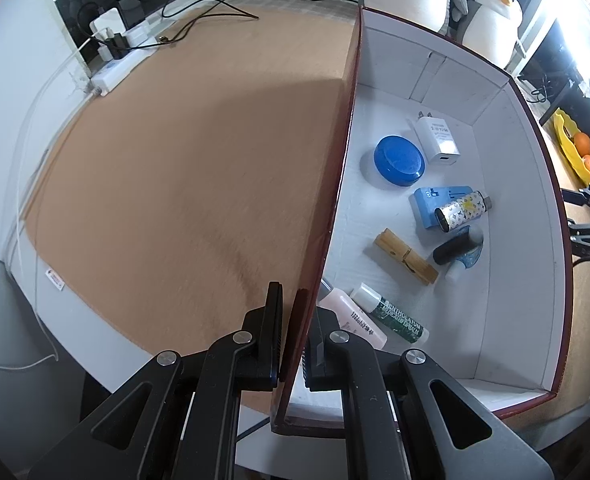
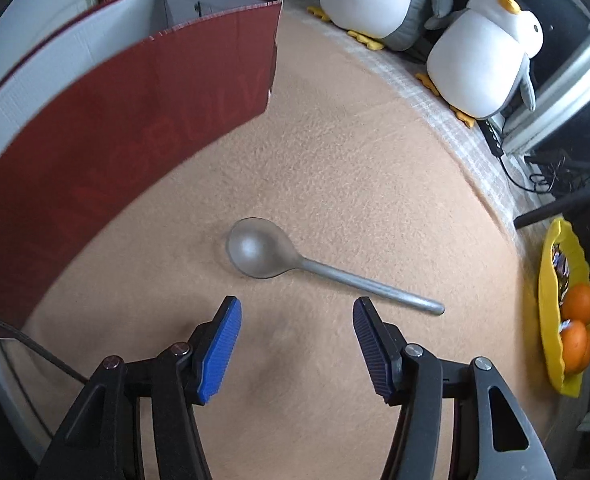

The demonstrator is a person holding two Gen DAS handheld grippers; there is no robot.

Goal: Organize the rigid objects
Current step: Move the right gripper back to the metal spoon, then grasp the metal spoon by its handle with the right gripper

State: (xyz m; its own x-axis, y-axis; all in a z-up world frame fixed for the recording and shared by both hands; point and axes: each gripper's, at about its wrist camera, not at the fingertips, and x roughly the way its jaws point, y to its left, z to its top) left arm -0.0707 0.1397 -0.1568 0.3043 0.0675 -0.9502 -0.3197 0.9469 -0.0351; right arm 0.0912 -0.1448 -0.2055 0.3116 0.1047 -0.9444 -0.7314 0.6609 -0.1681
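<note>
- My left tool point(image 1: 291, 320) is clamped on the near part of the red box's point(image 1: 535, 128) left wall, one pad outside on the red face, the other inside against the white lining.
- The box stands open-topped on the tabletop point(image 1: 183, 152), which is covered in tan felt.
- On the white box floor I see a round blue lid point(image 1: 399, 161) beside a white USB charger point(image 1: 435, 140) near the far wall.
- Closer in, a patterned cylinder point(image 1: 461, 213) lies across a blue travel adapter point(image 1: 431, 208), touching it.
- A wooden clothespin point(image 1: 405, 256) lies near the middle; just right of it a black cylinder point(image 1: 453, 249) rests on a bluish piece I can't identify.
- Nearest my left tool lie a pink tube point(image 1: 353, 316) and a green Mentholatum tube point(image 1: 395, 316), side by side.
- My right tool point(image 2: 295, 344) is released, blue pads well apart with nothing between them, pointing down over bare felt.
- A grey metal spoon point(image 2: 295, 264) lies on the tabletop just ahead of the right tool, outside the box, bowl up and towards the red wall, handle running right.
- Two plush penguins point(image 2: 483, 52) sit at the far edge, and a yellow dish point(image 2: 547, 300) with oranges point(image 2: 581, 304) is off to the right.
- A white power strip point(image 1: 115, 64) with plugs lies at the far left edge.
</note>
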